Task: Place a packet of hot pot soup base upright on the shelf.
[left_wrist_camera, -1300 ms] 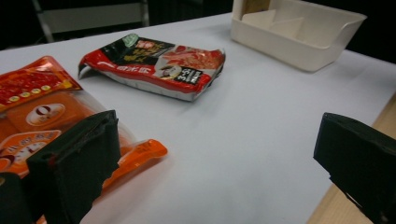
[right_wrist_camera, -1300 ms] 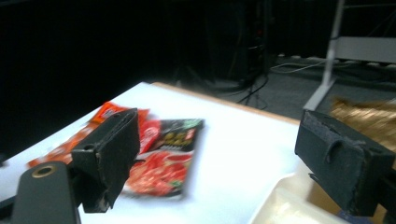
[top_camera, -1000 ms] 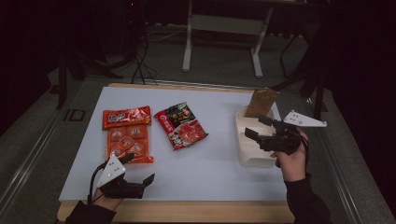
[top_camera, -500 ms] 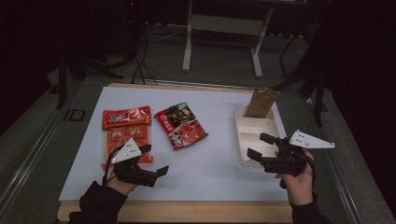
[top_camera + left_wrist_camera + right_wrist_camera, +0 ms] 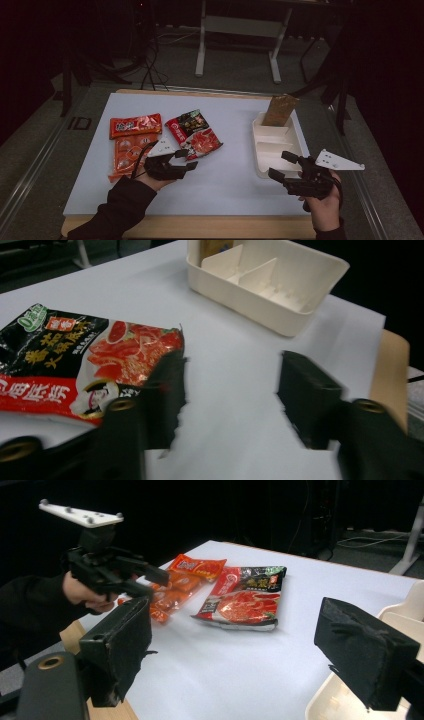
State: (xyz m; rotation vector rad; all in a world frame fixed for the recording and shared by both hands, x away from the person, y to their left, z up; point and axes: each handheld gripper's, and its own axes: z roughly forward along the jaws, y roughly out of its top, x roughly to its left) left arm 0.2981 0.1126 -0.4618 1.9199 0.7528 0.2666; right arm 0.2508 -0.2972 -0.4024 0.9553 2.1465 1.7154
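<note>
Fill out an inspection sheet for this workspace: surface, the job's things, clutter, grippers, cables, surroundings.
Surface: white table top with a wood edge along the near side.
Job's things: red-and-black noodle packet lying flat; two orange snack packets at its left; white divided tray at the right, a brown packet standing in its far compartment.
Clutter: nothing seen.
Grippers: left gripper open, just short of the noodle packet's near edge; right gripper open, over the tray's near end.
Cables: black cable looping from the left gripper over the orange packets.
Surroundings: dark room, white frame legs on the floor beyond.
</note>
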